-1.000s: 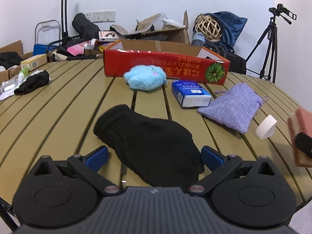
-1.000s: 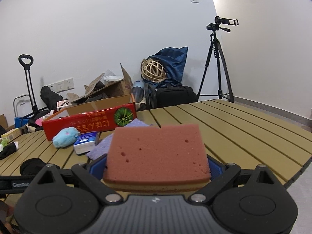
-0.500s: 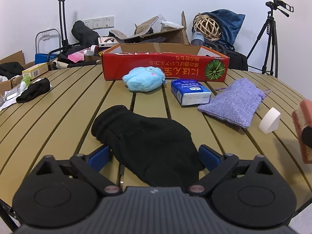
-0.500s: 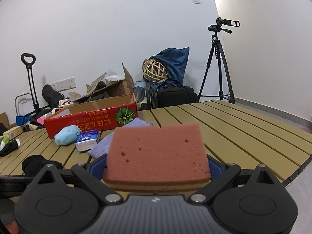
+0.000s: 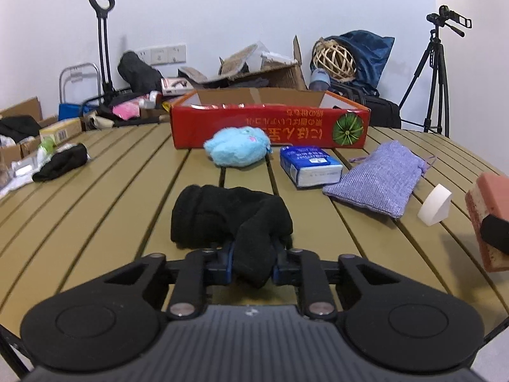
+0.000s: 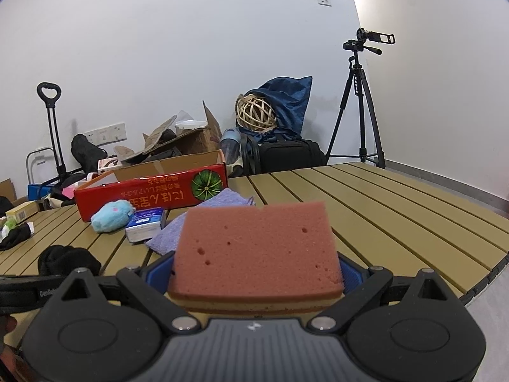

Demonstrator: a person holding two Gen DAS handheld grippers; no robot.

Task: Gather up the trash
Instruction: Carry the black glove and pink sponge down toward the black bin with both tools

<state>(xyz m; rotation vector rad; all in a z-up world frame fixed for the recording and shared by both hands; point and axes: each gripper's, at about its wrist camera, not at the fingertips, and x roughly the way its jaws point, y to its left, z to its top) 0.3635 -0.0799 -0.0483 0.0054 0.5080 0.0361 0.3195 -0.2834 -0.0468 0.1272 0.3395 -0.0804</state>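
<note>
My left gripper (image 5: pixel 253 262) is shut on the near end of a black glove (image 5: pixel 229 219) that lies bunched on the slatted table (image 5: pixel 133 191). My right gripper (image 6: pixel 256 270) is shut on a pink sponge (image 6: pixel 257 248) and holds it above the table; the sponge also shows at the right edge of the left wrist view (image 5: pixel 490 216). A red open cardboard box (image 5: pixel 270 124) stands at the back of the table, also seen in the right wrist view (image 6: pixel 149 191).
On the table lie a blue plush toy (image 5: pixel 238 146), a blue tissue pack (image 5: pixel 308 165), a purple knit pouch (image 5: pixel 378 181), a white tape roll (image 5: pixel 435 205) and another black cloth (image 5: pixel 62 162) at the left. A tripod (image 5: pixel 435 76) and clutter stand behind.
My left gripper has closed on the black glove, which is now bunched up between the fingers. My right gripper still holds the sponge, nearly still.
</note>
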